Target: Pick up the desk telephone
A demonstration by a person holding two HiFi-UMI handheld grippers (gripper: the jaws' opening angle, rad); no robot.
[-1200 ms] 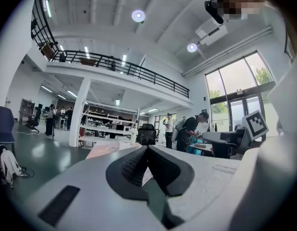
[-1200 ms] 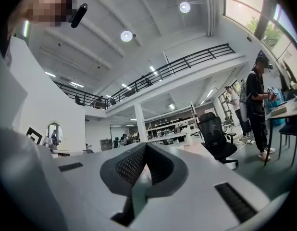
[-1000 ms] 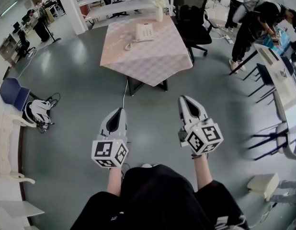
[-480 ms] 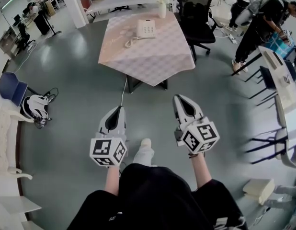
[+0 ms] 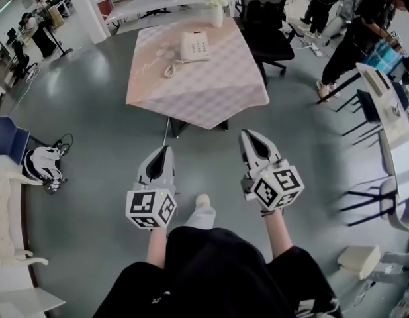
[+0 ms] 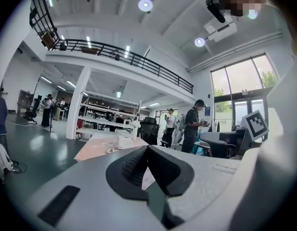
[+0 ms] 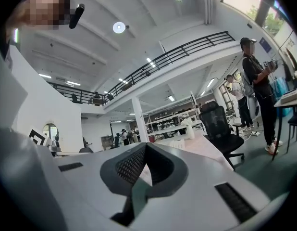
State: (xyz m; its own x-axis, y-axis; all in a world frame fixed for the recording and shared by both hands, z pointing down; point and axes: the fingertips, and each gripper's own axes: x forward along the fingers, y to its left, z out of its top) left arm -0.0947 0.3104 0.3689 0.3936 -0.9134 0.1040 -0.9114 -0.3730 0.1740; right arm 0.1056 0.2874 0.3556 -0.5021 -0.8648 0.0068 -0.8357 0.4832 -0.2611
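Two grippers sit in our hands above the grey floor, and neither holds anything. At the far left we see a white bag (image 5: 42, 164) lying on the floor near a blue chair (image 5: 6, 134). Next comes our left gripper (image 5: 166, 152), its jaws pressed together and empty, pointing toward the table (image 5: 191, 91). That table, under a pale checked cloth, stands ahead of us, well apart from both grippers. The telephone (image 5: 194, 46) rests on the far half of the cloth, with its coiled cord (image 5: 170, 67) lying off its left side. A white vase (image 5: 216, 13) stands behind it at the far edge. Our right gripper (image 5: 249, 136) is likewise closed on nothing. Beyond the table's right corner we see a black office chair (image 5: 264, 18), and further right a person in dark clothes (image 5: 360, 25) leans forward.
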